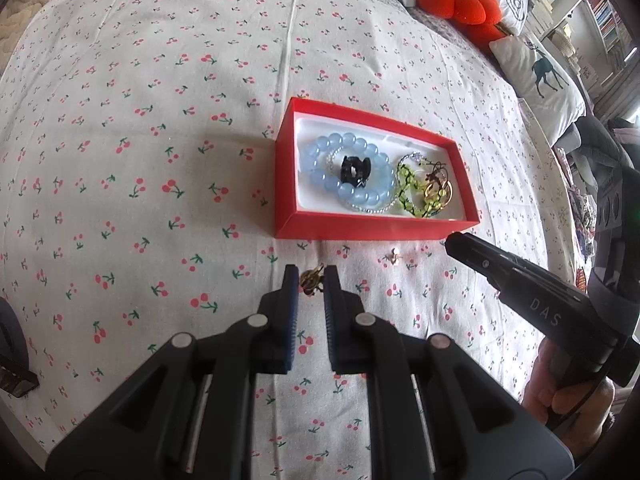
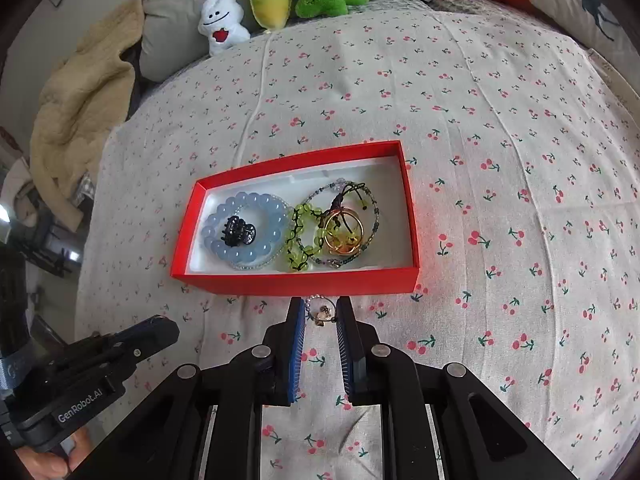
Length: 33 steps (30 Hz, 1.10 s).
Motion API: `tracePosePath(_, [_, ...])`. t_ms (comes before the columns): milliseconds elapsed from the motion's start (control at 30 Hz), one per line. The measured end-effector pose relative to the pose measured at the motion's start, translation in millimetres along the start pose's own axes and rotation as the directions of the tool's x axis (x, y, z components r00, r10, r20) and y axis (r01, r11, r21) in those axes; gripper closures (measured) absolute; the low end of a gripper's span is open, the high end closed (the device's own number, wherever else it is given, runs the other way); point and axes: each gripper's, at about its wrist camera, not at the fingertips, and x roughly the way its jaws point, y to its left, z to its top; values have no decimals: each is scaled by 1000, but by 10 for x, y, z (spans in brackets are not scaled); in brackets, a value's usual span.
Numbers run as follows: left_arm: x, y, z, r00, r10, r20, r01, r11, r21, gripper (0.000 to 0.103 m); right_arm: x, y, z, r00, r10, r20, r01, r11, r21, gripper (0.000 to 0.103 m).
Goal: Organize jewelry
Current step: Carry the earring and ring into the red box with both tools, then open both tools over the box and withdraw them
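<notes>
While red box (image 2: 296, 282) at frame centre already holds blue bead bracelet (image 2: 244, 232), green bracelet (image 2: 302, 236), gold ring (image 2: 344, 232), two earrings remain outside: left gripper (image 1: 311, 280) clamped on gold earring (image 1: 311, 280), right gripper (image 2: 320, 312) clamped on hoop earring (image 2: 320, 312), both just below box.

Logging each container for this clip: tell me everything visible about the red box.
The red box is a shallow, open, lidless rectangular tray, cardboard by its look, with a white lining. It sits flat on the cherry-print bedspread. Inside lie a blue bead bracelet ringing a black hair claw, a green bead bracelet and gold rings. Neither gripper touches it.
</notes>
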Motion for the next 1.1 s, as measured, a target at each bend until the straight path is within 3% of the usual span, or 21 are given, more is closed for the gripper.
tracePosePath(233, [19, -96, 212, 997, -62, 49, 62, 998, -1, 89, -148, -138, 164, 998, 43, 56, -44, 999, 20, 87])
tracePosePath(633, [253, -412, 486, 988, -116, 99, 110, 992, 62, 89, -34, -274, 454, 993, 88, 84, -93, 994, 60, 87])
tracePosePath(1100, [395, -458, 588, 993, -70, 95, 63, 995, 71, 85, 114, -317, 566, 993, 90, 77, -96, 993, 71, 87])
